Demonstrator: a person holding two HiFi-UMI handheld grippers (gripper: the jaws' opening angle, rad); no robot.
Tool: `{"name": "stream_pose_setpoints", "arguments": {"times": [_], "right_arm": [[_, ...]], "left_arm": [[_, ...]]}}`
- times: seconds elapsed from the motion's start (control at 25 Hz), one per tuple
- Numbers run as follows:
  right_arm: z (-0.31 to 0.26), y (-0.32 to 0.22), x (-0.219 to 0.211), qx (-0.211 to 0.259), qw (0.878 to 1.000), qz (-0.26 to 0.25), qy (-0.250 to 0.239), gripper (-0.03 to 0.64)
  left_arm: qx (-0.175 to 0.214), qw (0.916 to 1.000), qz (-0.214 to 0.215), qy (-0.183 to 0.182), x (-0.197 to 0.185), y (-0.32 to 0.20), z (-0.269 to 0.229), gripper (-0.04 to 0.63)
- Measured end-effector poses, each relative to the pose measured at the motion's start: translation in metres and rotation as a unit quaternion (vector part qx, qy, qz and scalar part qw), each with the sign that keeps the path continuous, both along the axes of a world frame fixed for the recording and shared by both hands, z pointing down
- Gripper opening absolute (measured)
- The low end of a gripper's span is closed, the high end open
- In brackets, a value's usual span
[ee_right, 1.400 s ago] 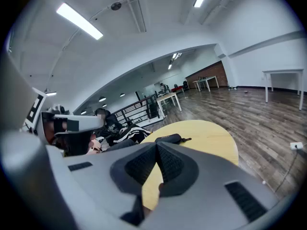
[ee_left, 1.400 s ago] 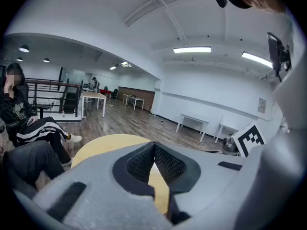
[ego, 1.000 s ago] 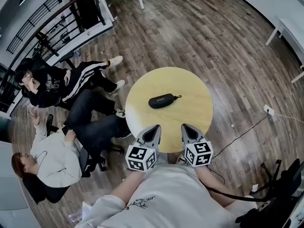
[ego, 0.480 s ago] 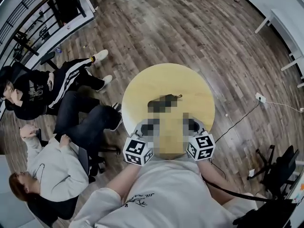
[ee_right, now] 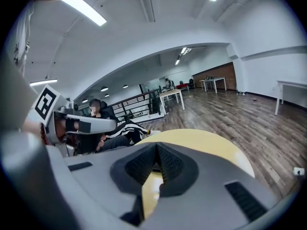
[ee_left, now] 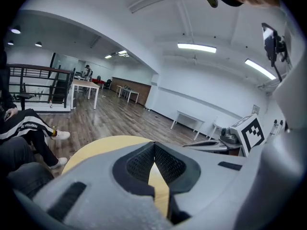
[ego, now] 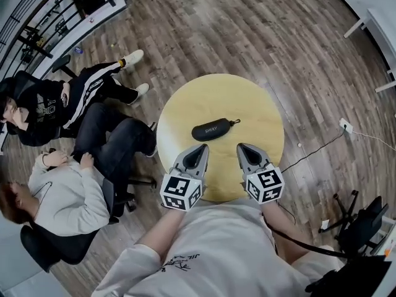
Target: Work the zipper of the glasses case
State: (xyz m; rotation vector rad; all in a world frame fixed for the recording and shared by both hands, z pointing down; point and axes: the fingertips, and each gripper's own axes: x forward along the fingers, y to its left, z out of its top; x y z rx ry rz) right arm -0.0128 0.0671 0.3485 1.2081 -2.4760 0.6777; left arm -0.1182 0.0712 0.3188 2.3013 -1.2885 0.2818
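Head view: a round yellow-topped table [ego: 247,101] stands on a dark wood-plank floor [ego: 266,30]; the person holding the grippers stands at its near edge
Glasses case: the black glasses case [ego: 212,130] lies flat near the middle of the table, long side running left to right; a short pull cord [ego: 234,122] sticks out at its right end; I cannot tell how far its zipper is run
Left gripper: the left gripper [ego: 199,148] hovers over the near part of the table, just short of the case and apart from it; in the left gripper view its pads [ee_left: 141,163] meet at the tips with nothing between them
Right gripper: the right gripper [ego: 242,147] hovers beside the left one, also clear of the case; in the right gripper view its pads [ee_right: 141,164] meet at the tips, holding nothing
Room, left side: a seated person in grey [ego: 68,200] and a seated person in black [ego: 43,107]; a black railing [ego: 34,26] behind them
Room, right side: a white table [ego: 380,23] at the edge; a white socket block [ego: 345,127] with its cable on the floor
Ceiling: white, with strip lights [ee_left: 195,47]
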Motion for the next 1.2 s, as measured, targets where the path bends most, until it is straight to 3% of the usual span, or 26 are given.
{"name": "stream_pose_setpoints", "arguments": {"times": [0.16,0.44,0.6,0.72,0.92,1.0,1.08,1.2], "right_arm": [[0.024,-0.023,0.013,0.010,0.999,-0.033,0.030,0.002],[0.094,-0.060,0.008,0.040,0.985,-0.149,0.078,0.002],[0.120,-0.081,0.004,0.064,0.965,-0.229,0.107,0.002],[0.138,-0.095,0.004,0.099,0.936,-0.304,0.148,0.003],[0.160,-0.116,-0.009,0.154,0.888,-0.394,0.179,0.003],[0.172,-0.120,-0.017,0.163,0.856,-0.451,0.192,0.003],[0.184,-0.117,-0.022,0.158,0.814,-0.520,0.207,0.008],[0.195,-0.112,-0.027,0.133,0.759,-0.600,0.214,0.069]], "left_arm": [[-0.024,0.9989,0.025,-0.032,0.009,-0.013,0.023,0.003],[-0.063,0.9939,0.026,-0.086,0.025,-0.062,0.099,0.003],[-0.108,0.9859,0.038,-0.122,0.029,-0.076,0.149,0.003],[-0.132,0.9828,0.037,-0.124,0.031,-0.077,0.174,0.003],[-0.140,0.9849,0.022,-0.099,0.035,-0.069,0.190,0.003],[-0.141,0.9861,0.019,-0.086,0.035,-0.067,0.193,0.003],[-0.143,0.9866,0.017,-0.076,0.035,-0.066,0.194,0.003],[-0.143,0.9865,0.020,-0.078,0.035,-0.069,0.194,0.003]]}}
